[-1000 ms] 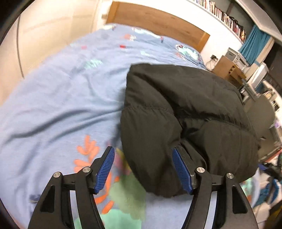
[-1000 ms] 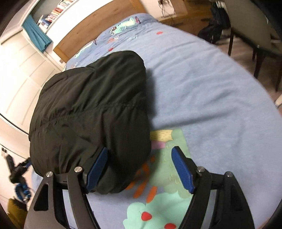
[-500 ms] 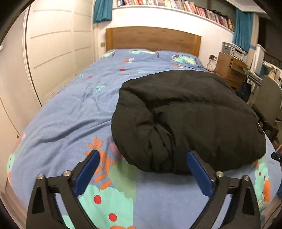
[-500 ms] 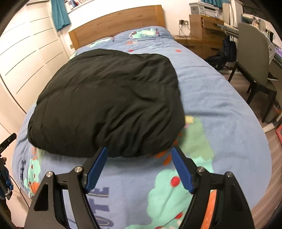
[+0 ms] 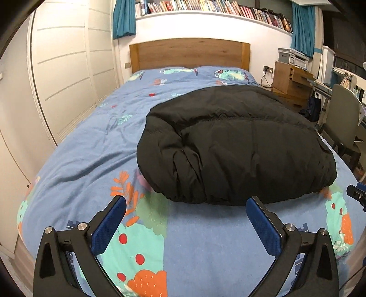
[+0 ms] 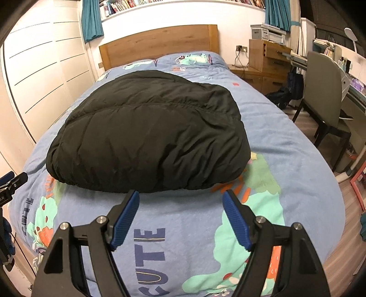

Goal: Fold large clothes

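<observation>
Two grippers in view, both mine, both empty. Nearest the lens, my left gripper (image 5: 186, 213) has its blue pads spread wide over the bedspread (image 5: 87, 155), clear of any cloth; my right gripper (image 6: 180, 209) is likewise parted, a little less widely, above the printed word CUTE. Neither touches anything. Just beyond both sets of fingertips lies the black puffer jacket (image 5: 240, 150) (image 6: 151, 134), bundled into a rounded, folded mound on the bed, its gathered hem facing me; from the left wrist view it sits toward the bed's right half, with open blue bedspread (image 6: 286, 137) on either side. Whether a sleeve is tucked under the left end of the mound I cannot tell, since the creases there are dark. At the frame edge of each wrist view I see a sliver of the other gripper. Farther back: the wooden headboard (image 5: 189, 53), white wardrobe doors (image 5: 66, 68) on the left, a wooden bedside chest (image 6: 266, 56) and a grey chair (image 6: 324, 96) on the right, and a bookshelf (image 5: 217, 8) with teal curtains above.
</observation>
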Available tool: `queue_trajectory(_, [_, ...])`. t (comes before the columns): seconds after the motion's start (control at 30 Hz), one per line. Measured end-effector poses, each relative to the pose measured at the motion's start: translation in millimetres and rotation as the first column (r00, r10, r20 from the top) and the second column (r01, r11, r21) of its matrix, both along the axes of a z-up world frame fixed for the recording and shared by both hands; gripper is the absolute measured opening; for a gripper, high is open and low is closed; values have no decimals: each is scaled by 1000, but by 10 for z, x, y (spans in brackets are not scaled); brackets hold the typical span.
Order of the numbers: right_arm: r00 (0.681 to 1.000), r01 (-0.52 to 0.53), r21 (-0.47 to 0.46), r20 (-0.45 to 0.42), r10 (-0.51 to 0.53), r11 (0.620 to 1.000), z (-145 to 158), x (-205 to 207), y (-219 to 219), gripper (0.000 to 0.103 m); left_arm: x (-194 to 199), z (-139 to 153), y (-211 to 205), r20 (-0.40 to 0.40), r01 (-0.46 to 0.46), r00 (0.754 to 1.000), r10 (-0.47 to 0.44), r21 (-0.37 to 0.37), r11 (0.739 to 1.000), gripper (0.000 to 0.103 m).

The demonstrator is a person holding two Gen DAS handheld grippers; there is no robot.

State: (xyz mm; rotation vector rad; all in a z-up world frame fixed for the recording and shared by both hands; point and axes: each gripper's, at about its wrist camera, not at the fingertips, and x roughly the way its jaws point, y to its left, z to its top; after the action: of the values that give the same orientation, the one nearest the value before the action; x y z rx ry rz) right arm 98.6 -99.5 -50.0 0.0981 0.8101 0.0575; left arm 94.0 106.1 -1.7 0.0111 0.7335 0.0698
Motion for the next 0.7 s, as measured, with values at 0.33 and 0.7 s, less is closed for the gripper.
queue_trajectory(0.33, [999,-8,-23,41,8,1000,43,-149,130,74,-214,103,-155,66,-5,998,2,49,999,102])
queue_trajectory(0.7, [996,8,-53,90,-3,999,102,-275,108,74,-336,139,-269,89,1,996,-6,54,999,102])
